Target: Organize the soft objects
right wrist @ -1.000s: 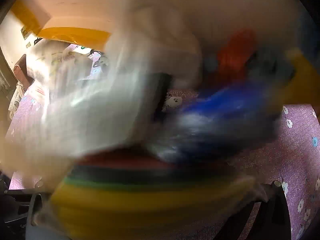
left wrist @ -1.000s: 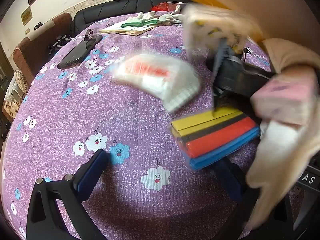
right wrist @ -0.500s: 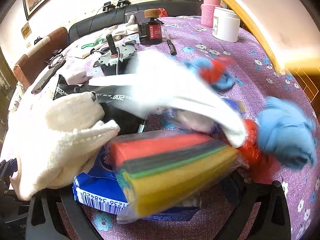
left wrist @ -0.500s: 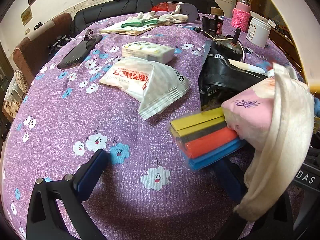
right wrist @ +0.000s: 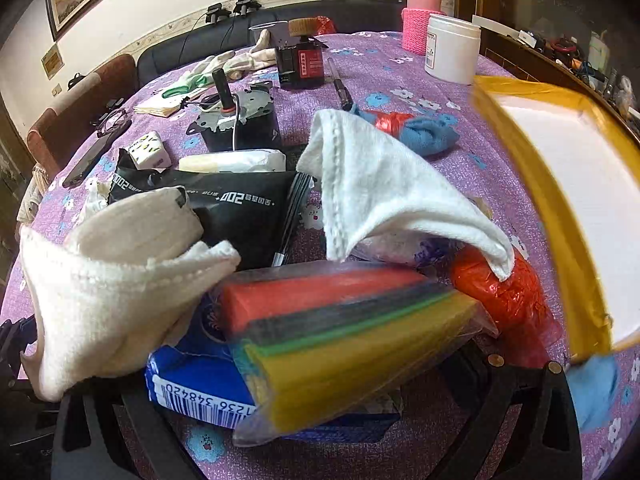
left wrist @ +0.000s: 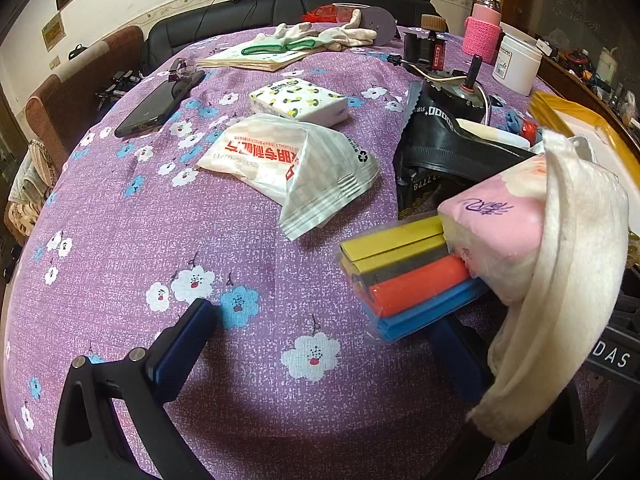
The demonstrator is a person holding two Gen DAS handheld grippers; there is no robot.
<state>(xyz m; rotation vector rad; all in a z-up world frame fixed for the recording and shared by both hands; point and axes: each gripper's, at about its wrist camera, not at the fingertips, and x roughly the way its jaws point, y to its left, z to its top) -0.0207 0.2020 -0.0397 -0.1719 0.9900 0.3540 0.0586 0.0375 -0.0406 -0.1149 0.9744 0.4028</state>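
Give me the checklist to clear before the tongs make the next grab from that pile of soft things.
1. Left tongs open and empty: ok, only tablecloth lies between them.
2. Right tongs grip state: cannot tell, the tips are hidden under the coloured pack.
3. Coloured pack free to lift alone: not ok, the pink tissue pack rests on it.
4. Pink tissue pack uncovered: not ok, the cream cloth drapes over it.
5. Yellow-rimmed tray in sight: ok, on the right, though blurred.
6. Red bag uncovered: not ok, the white towel overlaps it.
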